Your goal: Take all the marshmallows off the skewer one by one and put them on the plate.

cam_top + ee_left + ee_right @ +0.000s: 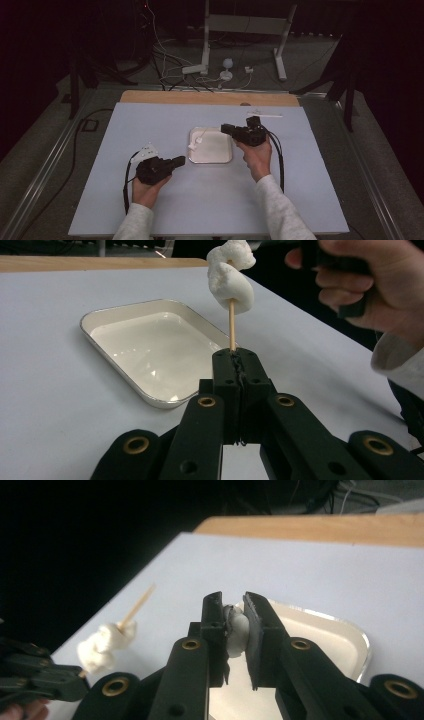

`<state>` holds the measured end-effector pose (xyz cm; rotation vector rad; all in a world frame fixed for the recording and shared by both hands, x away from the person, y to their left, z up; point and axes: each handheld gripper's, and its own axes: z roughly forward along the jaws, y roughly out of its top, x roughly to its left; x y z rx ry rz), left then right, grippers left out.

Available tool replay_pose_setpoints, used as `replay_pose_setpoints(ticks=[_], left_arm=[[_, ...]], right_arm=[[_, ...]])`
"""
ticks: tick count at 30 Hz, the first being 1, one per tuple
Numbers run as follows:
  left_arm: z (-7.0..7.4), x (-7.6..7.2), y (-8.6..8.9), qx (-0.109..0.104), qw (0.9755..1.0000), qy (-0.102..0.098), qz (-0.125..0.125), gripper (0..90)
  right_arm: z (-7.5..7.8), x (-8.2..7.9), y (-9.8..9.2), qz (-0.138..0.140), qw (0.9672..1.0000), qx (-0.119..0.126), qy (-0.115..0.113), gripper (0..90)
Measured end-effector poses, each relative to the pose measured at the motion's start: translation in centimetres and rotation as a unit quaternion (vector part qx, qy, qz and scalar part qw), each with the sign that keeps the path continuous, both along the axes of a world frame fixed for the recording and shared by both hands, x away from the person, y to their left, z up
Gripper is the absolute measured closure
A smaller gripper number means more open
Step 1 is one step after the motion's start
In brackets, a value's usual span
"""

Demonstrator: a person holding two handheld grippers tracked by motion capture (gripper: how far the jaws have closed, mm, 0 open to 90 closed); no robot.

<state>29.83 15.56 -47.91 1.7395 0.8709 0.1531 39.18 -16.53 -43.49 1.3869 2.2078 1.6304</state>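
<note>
Clamping the thin wooden skewer point(232, 330) with two soft white marshmallows point(229, 276), the left gripper point(235, 360) is closed; the right gripper point(235, 611) pinches another marshmallow point(237, 632) (squashy, grip lightly at mid-body).

Two marshmallows point(102, 647) (white), one tray point(222, 159)

Skewer point(232, 329) base hidden between jaws

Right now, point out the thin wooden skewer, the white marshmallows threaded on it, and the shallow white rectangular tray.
thin wooden skewer point(232, 330), left gripper view, bare shaft above the jaws.
white marshmallows point(229, 280), left gripper view, middle of the clump.
shallow white rectangular tray point(131, 380), left gripper view, near rim.
</note>
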Motion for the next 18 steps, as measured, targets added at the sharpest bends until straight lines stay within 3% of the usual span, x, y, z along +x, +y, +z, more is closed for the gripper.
replay_pose_setpoints(ticks=[3,7,13,18], left_arm=[[-0.1,0.1,0.0,0.003,1.0,0.002,0.002,90.0],[-0.2,0.1,0.0,0.004,1.0,0.005,0.006,90.0],[-0.5,0.3,0.1,0.006,0.9999,0.011,0.011,90.0],[-0.6,0.3,0.0,0.006,0.9998,0.013,0.013,90.0]], right_arm=[[-0.8,0.4,0.7,-0.001,0.9998,-0.015,0.012,78.9],[-1.6,0.9,1.3,-0.012,0.9992,-0.025,0.029,66.0],[-2.0,1.2,1.4,-0.016,0.9989,-0.014,0.041,50.6],[-1.7,0.8,1.5,0.001,0.9992,0.004,0.04,41.9]])
